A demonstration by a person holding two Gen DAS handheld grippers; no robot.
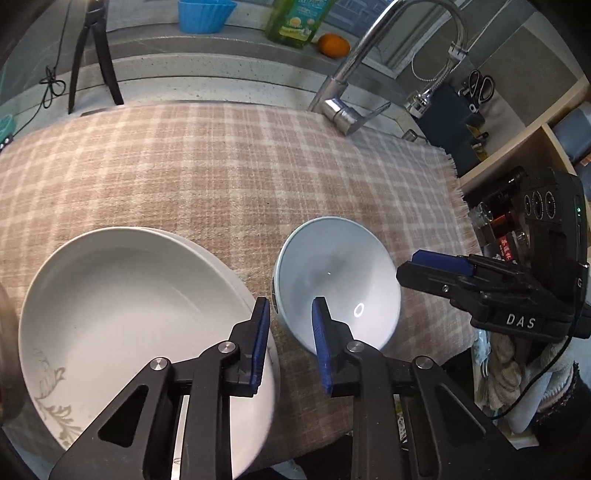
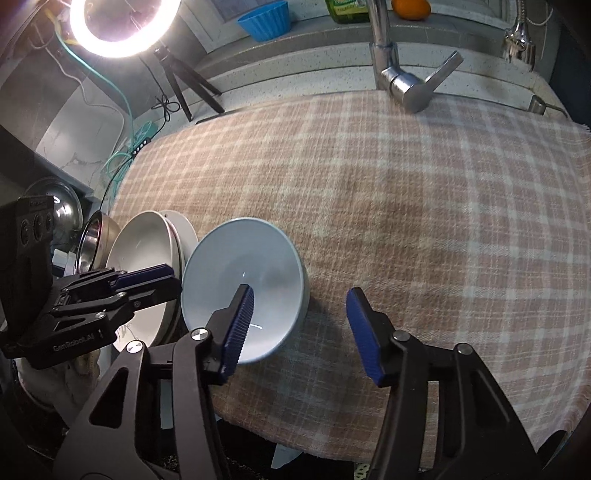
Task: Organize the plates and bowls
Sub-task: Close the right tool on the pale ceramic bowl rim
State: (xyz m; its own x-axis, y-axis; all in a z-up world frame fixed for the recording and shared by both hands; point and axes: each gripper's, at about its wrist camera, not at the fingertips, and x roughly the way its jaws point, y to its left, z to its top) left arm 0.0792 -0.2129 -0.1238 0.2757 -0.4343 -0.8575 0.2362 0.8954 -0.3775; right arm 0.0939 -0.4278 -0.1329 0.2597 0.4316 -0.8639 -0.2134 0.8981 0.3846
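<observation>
Both parted grippers, left [image 1: 290, 334] and right [image 2: 299, 325], straddle opposite bowl [image 1: 336, 280] rims, not gripping

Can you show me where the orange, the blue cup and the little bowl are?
Orange [image 1: 334, 45]: left wrist view, middle of its peel.
Blue cup [image 1: 205, 16]: left wrist view, its ribbed side.
Bowl [image 2: 236, 273]: right wrist view, inside wall.

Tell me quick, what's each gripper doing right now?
Left gripper: narrowly open, straddling one side of the bowl rim, pads not visibly pressing.
Right gripper: open wide, straddling the opposite rim, holding nothing.
</observation>
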